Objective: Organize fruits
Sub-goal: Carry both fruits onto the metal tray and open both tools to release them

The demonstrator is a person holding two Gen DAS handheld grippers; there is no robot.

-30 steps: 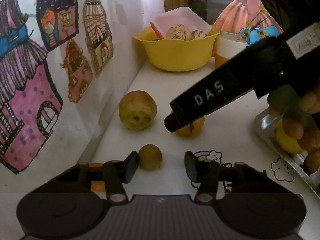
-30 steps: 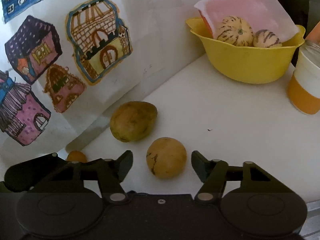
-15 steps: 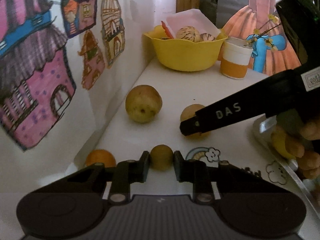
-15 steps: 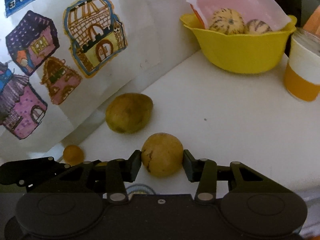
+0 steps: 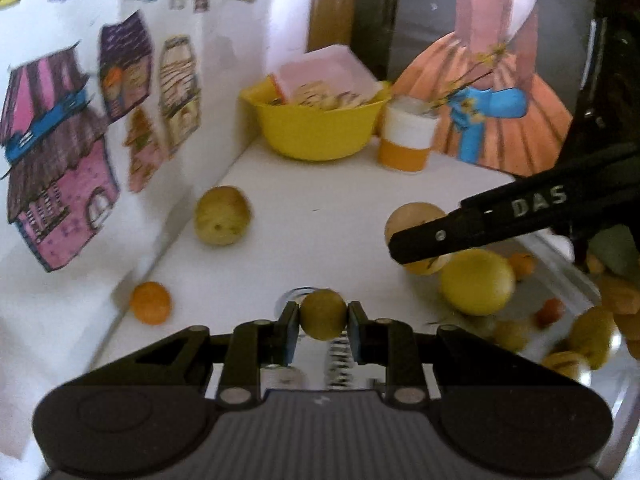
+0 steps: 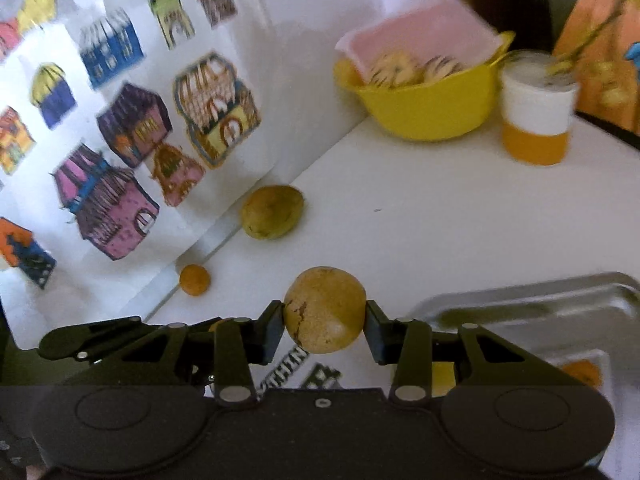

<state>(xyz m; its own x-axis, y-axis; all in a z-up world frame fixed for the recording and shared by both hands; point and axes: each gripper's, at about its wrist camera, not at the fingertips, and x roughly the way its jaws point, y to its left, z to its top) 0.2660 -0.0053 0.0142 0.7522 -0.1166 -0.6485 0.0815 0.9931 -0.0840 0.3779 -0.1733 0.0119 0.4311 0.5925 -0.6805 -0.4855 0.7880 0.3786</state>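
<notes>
You are carrying two fruits: left hand-held gripper (image 5: 323,320) is pinching the small yellow-green fruit (image 5: 322,314) bottom centre, right hand-held gripper (image 6: 325,318) is clamping the cracked tan fruit (image 6: 325,309), so be lowering both gently into the metal tray (image 6: 532,300) lower right without squeezing.

Yellow bowl (image 6: 424,114) holds seemingly striped cream fruits (image 6: 394,70); the cup (image 6: 536,114) is white over orange.
</notes>
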